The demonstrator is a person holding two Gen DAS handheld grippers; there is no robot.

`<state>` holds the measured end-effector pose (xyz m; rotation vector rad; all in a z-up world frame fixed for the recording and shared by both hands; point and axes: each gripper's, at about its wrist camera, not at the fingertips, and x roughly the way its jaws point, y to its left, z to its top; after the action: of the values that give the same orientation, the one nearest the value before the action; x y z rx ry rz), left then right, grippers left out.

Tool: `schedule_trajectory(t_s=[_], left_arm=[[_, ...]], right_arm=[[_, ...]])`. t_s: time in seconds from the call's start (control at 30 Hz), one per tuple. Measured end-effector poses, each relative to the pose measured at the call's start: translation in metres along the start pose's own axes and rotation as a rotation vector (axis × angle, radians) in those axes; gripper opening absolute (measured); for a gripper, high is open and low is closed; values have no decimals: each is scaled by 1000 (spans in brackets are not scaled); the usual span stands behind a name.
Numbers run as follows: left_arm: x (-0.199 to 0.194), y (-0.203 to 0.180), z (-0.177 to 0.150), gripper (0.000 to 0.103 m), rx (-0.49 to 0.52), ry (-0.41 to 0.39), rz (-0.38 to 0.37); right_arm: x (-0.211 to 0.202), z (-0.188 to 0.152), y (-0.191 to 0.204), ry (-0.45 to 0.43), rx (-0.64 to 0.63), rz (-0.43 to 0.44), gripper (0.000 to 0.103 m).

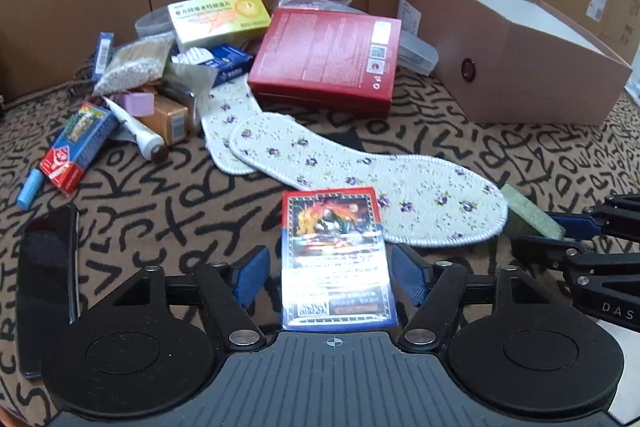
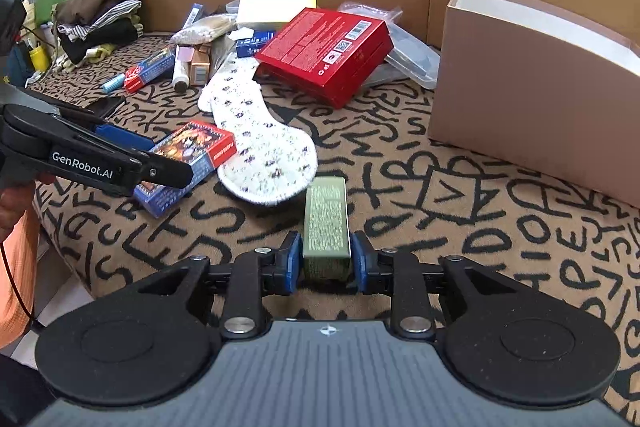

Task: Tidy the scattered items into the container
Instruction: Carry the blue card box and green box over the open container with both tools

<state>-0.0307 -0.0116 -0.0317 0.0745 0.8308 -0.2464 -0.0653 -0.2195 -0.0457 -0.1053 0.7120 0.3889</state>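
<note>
My left gripper (image 1: 330,277) is open, its blue pads on either side of a red-and-blue card box (image 1: 336,259) lying on the patterned cloth, not touching it. The box also shows in the right wrist view (image 2: 188,159) under the left gripper (image 2: 160,163). My right gripper (image 2: 326,259) is shut on a green rectangular box (image 2: 326,223), held low over the cloth; it shows at the right edge of the left wrist view (image 1: 528,213). The open brown cardboard container (image 1: 520,43) stands at the far right, also in the right wrist view (image 2: 532,83).
Two floral insoles (image 1: 360,179) lie mid-cloth. Behind them lie a red box (image 1: 328,55), a yellow-green medicine box (image 1: 218,17), a blue-red carton (image 1: 76,147), a white tube (image 1: 136,131) and a cotton swab bag (image 1: 132,65). A black phone (image 1: 44,283) lies left. Folded clothes (image 2: 100,19) are far left.
</note>
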Motion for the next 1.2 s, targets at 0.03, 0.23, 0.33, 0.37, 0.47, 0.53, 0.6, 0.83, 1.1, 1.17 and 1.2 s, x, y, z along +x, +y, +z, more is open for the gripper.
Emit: schedule_trajectory(t_s=[0.03, 0.23, 0.33, 0.37, 0.47, 0.53, 0.6, 0.83, 1.1, 1.17, 1.2], left_arm=[[2, -1, 1, 80, 5, 1, 9], [14, -2, -4, 83, 7, 32, 16], [17, -5, -5, 84, 21, 25, 24], [17, -6, -5, 79, 29, 25, 30], [14, -7, -3, 63, 32, 24, 21], [14, -7, -4, 74, 28, 21, 17], [15, -9, -5, 77, 30, 20, 15], [12, -14, -5, 61, 56, 30, 22], [3, -19, -4, 61, 68, 35, 26], [-4, -22, -3, 61, 74, 23, 21], [-8, -24, -2, 61, 79, 12, 15]], right_arm=[[2, 1, 1, -1, 2, 0, 31], [7, 2, 1, 1, 5, -18, 37], [7, 1, 1, 1, 2, -26, 39], [7, 1, 1, 1, 0, -27, 39], [5, 0, 2, 5, -5, -26, 38], [5, 0, 1, 10, 3, -23, 38], [5, 1, 0, 13, 13, -23, 38], [3, -2, 2, 5, 5, -12, 26], [-8, 0, -4, -3, 38, -12, 26], [-15, 1, -7, -19, 43, -13, 26], [-19, 2, -9, -27, 46, -13, 26]])
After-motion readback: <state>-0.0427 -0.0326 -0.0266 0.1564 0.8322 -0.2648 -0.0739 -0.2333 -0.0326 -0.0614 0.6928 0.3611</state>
